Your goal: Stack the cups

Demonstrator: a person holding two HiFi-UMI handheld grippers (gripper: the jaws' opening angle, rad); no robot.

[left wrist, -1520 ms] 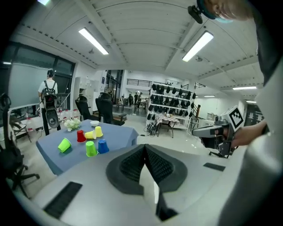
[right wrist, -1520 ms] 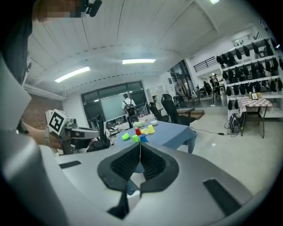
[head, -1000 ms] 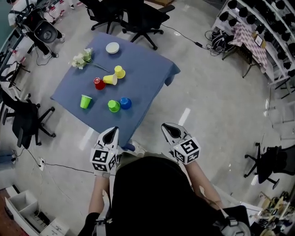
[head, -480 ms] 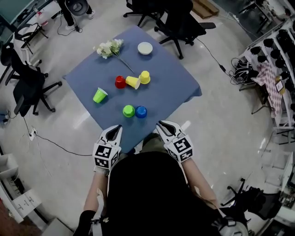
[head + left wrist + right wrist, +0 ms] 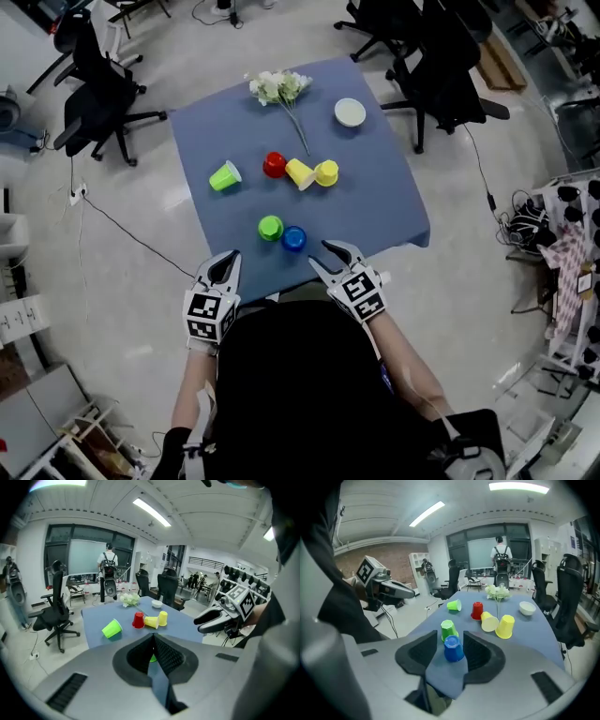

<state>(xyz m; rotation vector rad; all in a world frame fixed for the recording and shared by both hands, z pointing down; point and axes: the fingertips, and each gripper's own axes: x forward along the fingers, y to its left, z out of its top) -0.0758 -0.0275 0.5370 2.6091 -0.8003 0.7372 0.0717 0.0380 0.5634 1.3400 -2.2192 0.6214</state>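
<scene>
Left gripper (image 5: 231, 256) pinched closed on nothing, green cup (image 5: 152, 658) just beyond its tips and mostly hidden by them, right gripper (image 5: 319, 254) with jaws just been opening, midway wide, empty, upside-down blue cup (image 5: 453, 649) just ahead of the gap, untouched.

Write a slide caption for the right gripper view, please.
Right gripper, jaws just opened and empty, aimed at the upside-down blue cup beside a green cup.
</scene>
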